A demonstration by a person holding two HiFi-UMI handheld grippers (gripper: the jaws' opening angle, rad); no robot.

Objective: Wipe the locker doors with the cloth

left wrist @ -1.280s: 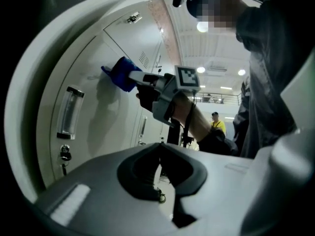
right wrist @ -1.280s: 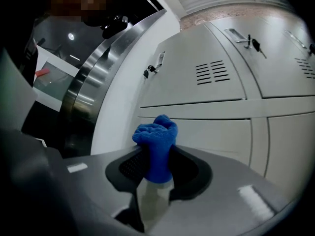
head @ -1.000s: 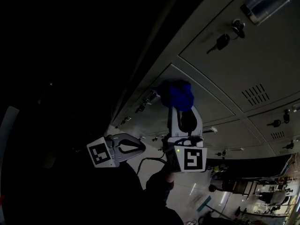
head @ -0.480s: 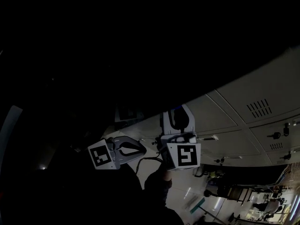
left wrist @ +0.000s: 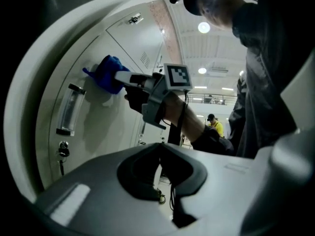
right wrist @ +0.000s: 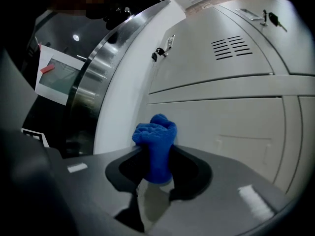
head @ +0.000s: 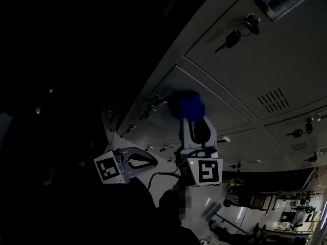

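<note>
The right tool is clamped on the blue cloth. In the right gripper view the cloth stands up between the two jaws as a bunched wad, with its crumpled head sticking out past the tips. That head is pushed against the pale grey locker door. The left gripper view shows the contact from the side: the cloth is flattened on the door face and throws a small shadow just under itself.

The relation that matters is how the tool meets the door. Its long axis runs almost straight into the door face, so the cloth lies dead ahead of the jaws and the surface to be cleaned spreads out sideways from that point. The contact spot sits close to the handle-side edge of the door, just beside the clear handle and well apart from the opposite edge. Most of the unwiped face therefore looks to lie away from the handle, and a stroke would probably slide along the door's plane in that direction with the push kept inward.

The left tool hangs below and to the left, off the door, with its jaws pressed together on nothing. The right one is plainly the nearer and the only one touching the work.
</note>
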